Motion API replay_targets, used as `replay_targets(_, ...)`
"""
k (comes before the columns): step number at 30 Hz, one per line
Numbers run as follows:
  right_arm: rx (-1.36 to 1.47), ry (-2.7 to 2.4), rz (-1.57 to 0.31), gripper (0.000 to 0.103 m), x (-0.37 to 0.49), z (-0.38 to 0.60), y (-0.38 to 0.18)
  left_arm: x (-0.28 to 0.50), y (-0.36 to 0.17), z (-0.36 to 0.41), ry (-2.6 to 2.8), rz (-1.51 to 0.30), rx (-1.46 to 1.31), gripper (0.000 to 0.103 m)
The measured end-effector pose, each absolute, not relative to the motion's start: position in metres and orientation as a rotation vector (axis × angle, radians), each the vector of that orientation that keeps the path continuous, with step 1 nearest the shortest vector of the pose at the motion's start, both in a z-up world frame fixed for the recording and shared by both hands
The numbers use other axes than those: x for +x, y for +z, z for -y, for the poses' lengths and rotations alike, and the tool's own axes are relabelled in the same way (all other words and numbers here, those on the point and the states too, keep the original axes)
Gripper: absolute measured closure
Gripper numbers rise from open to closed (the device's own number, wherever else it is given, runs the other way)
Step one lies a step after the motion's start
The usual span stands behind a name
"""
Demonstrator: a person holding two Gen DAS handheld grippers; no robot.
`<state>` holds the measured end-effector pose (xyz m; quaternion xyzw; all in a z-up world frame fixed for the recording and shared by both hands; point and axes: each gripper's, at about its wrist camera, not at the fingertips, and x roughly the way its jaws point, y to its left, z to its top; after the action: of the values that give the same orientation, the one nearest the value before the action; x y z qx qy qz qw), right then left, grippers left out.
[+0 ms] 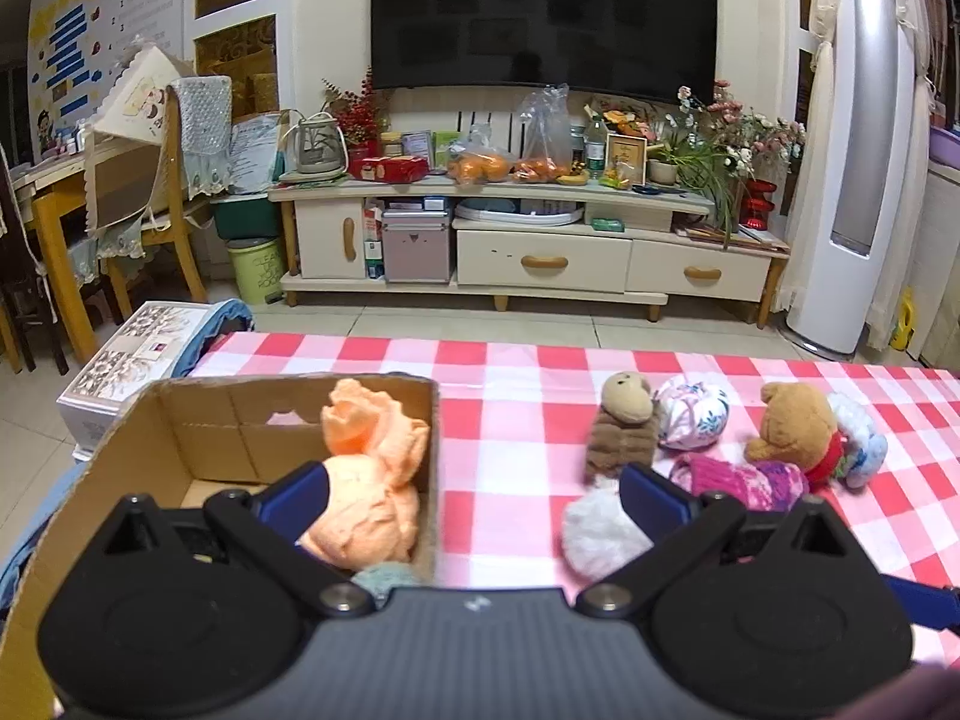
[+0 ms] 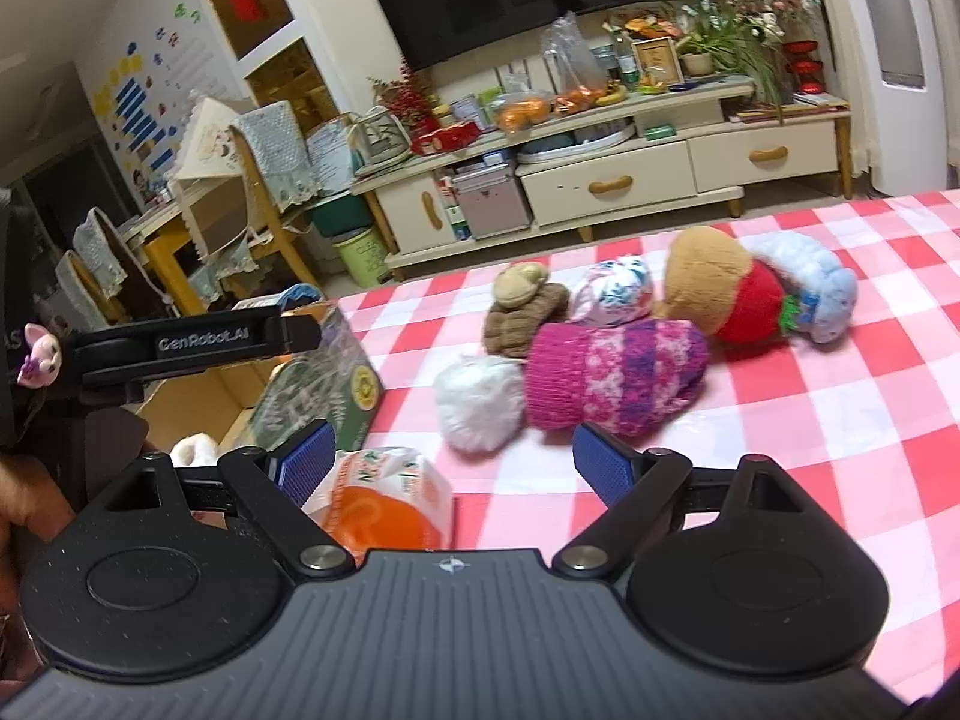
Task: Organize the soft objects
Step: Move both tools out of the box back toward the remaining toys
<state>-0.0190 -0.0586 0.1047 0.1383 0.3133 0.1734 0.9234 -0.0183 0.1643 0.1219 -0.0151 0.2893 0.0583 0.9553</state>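
Television (image 1: 543, 12) above cluttered cabinet (image 1: 528, 240)

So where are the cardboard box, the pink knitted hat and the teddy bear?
cardboard box (image 1: 198, 420), left wrist view, inner back wall.
pink knitted hat (image 2: 612, 381), right wrist view, middle of knit.
teddy bear (image 1: 795, 420), left wrist view, its head.

In the left wrist view our claw's right finger hides part of the fluffy white ball (image 1: 594, 531) and the near end of the pink-and-purple knitted sock (image 1: 741, 480). A grey-green soft lump (image 1: 384, 579) at 6 o'clock of the brown cardboard box (image 1: 198, 426) is mostly covered. In the right wrist view the orange-and-white packet (image 2: 384, 495) is blurred and half hidden.
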Motion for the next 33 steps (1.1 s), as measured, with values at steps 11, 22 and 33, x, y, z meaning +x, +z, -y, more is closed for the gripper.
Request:
replay_targets(11, 0.327, 0.291, -0.644, 0.000, -0.021, 0.072, 0.095, -0.026, 0.098, -0.152, 0.156, -0.612, -0.035, 0.001)
replay_targets(22, 0.336, 0.252, -0.642, 0.000, -0.022, 0.085, 0.091, -0.016, 0.087, -0.132, 0.162, -0.546, 0.050, 0.001)
replay_targets(33, 0.364, 0.179, -0.631, 0.000, -0.020, 0.110, 0.084, -0.013, 0.082, -0.134, 0.242, -0.546, -0.165, 0.001)
